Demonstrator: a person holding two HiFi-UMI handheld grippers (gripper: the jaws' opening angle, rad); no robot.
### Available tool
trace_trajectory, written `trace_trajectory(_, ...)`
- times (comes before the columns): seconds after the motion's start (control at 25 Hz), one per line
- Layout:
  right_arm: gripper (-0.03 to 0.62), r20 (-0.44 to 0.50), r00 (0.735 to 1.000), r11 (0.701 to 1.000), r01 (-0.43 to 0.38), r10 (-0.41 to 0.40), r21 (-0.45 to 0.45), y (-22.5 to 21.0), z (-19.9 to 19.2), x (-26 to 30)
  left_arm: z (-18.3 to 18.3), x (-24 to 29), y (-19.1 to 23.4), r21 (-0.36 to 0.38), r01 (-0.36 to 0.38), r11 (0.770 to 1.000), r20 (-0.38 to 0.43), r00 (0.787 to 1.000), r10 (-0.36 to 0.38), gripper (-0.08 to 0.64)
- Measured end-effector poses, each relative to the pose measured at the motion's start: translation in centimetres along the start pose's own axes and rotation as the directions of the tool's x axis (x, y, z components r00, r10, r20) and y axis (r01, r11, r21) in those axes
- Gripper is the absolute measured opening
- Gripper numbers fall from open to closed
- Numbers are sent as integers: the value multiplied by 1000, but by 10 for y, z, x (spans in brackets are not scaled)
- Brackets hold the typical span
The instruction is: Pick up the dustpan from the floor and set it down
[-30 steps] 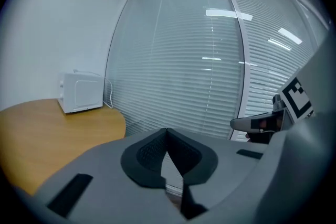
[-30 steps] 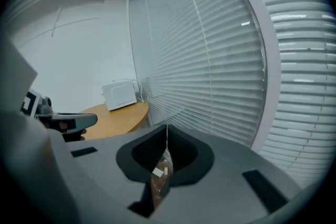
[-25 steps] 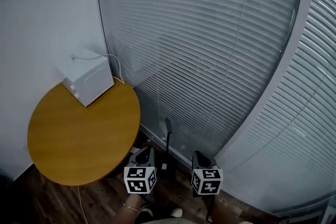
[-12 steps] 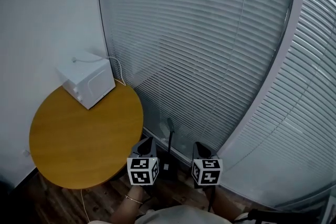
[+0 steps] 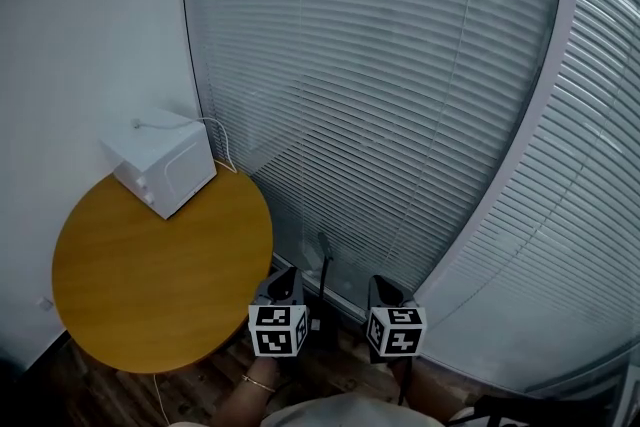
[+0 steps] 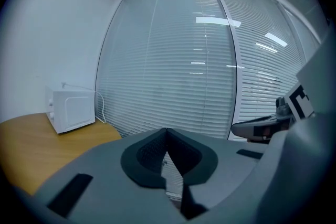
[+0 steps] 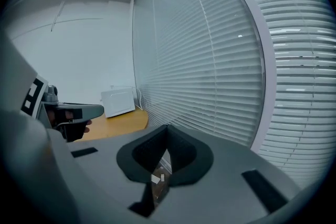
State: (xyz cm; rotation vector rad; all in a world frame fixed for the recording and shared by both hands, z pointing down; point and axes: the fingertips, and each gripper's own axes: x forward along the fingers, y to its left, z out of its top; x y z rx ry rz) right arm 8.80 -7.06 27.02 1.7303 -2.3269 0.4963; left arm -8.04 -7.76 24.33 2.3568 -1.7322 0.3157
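The dustpan (image 5: 322, 265) is a dark, long-handled thing standing upright on the floor against the window blinds. Its lower part is hidden between my two grippers in the head view. My left gripper (image 5: 283, 283) hangs just left of the handle, shut and with nothing in it; its jaw tips meet in the left gripper view (image 6: 167, 131). My right gripper (image 5: 386, 289) is just right of the handle, also shut and empty, as the right gripper view (image 7: 168, 127) shows. Neither gripper touches the dustpan.
A round yellow table (image 5: 150, 265) stands at the left with a white box-shaped appliance (image 5: 158, 160) and its cable on it. Curved window blinds (image 5: 420, 115) fill the back and right. Dark wooden floor (image 5: 200, 385) shows below the table.
Both grippers have come up a little towards the window and then stayed put. Both are still shut. The head view has shifted slightly.
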Motion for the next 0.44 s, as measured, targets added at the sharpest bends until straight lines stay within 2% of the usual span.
trace_trajectory(0.2,32,-13,1000,1000,9,-9,-5,2,-4,1,-1,1,2,-1,2,1000,4,1000,-2,15)
trace_trajectory(0.44,32,-9,1000,999,17,-17,-28,13,1,-2,-2,-9,15,-39,-8,999,18,1000,9,15)
